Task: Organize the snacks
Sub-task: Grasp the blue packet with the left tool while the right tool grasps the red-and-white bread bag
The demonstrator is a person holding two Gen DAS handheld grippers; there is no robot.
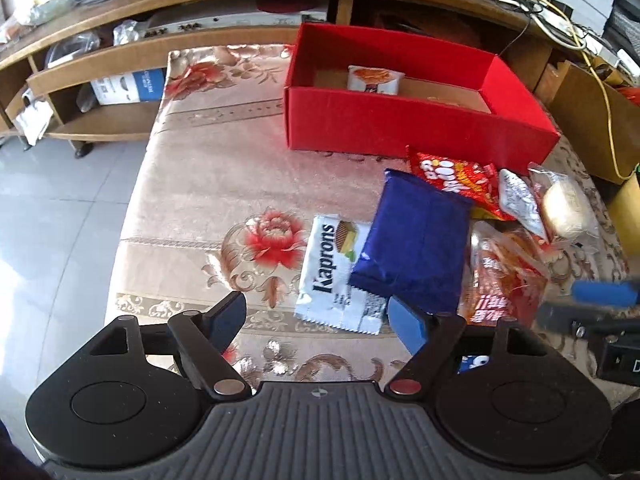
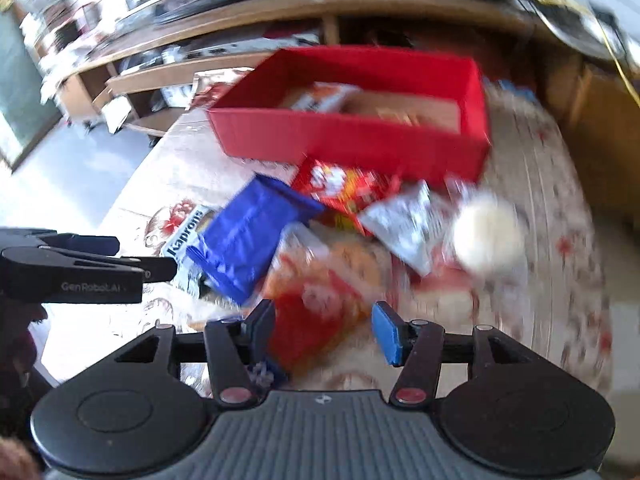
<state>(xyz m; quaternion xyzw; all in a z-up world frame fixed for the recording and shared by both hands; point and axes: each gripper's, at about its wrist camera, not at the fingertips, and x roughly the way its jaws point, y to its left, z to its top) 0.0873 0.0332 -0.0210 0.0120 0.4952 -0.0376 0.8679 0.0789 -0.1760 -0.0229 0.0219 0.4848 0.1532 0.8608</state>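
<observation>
A red box (image 1: 400, 124) stands at the back of the floral table, with one snack packet (image 1: 374, 79) inside; it also shows in the right wrist view (image 2: 352, 136). In front of it lies a pile of snacks: a blue pack (image 1: 416, 244), a white Kaprons packet (image 1: 334, 272), a red bag (image 1: 456, 176), a silver packet (image 1: 520, 200), a wrapped white bun (image 1: 566, 206) and an orange-red bag (image 1: 504, 280). My left gripper (image 1: 316, 320) is open and empty, just before the Kaprons packet. My right gripper (image 2: 324, 328) is open over the orange-red bag (image 2: 320, 292); that view is blurred.
The table (image 1: 208, 184) has a floral cloth. A wooden shelf unit (image 1: 120, 60) stands behind it, with cables (image 1: 560, 20) at the back right and cardboard boxes (image 1: 592, 120) to the right. Tiled floor (image 1: 52, 220) lies to the left.
</observation>
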